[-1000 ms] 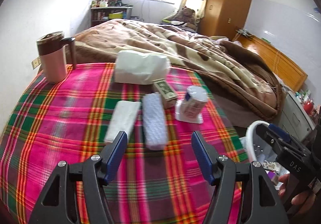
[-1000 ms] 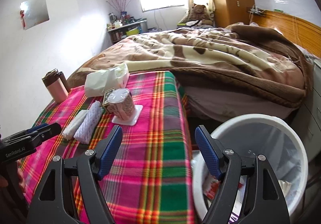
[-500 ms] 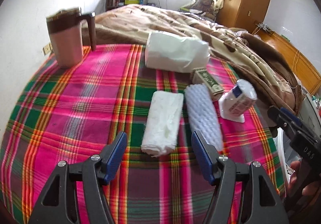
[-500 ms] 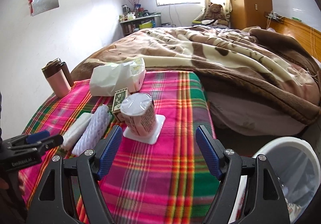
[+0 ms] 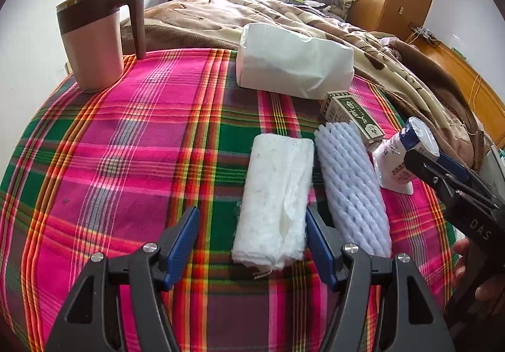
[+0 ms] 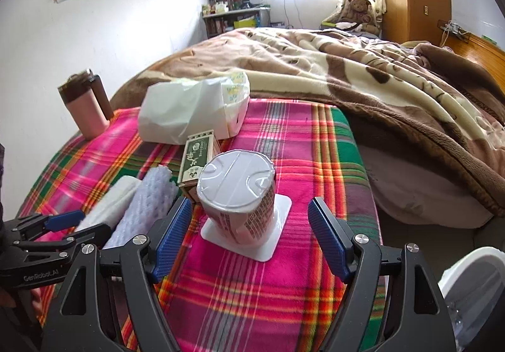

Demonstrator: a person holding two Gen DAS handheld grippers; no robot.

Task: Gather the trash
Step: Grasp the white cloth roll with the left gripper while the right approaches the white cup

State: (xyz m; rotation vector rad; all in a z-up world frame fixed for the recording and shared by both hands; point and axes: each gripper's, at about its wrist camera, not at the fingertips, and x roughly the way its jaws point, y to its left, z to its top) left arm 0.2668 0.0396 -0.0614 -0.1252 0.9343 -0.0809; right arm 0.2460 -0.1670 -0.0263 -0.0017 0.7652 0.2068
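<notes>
On the plaid cloth lie a folded white tissue, a white foam net sleeve, a small green-and-tan box and an upside-down yogurt cup on its white lid. My left gripper is open, its fingers on either side of the tissue's near end, not touching it. My right gripper is open, its fingers on either side of the cup, a little short of it. The cup also shows in the left wrist view.
A pink mug with a brown lid stands at the far left. A white tissue pack lies at the back. A white bin sits low right, off the table edge. A bed with a brown blanket lies beyond.
Both grippers moved forward and lower over the table. The left closed in on the folded tissue. The right swung from the bin toward the yogurt cup. Both stayed open.
</notes>
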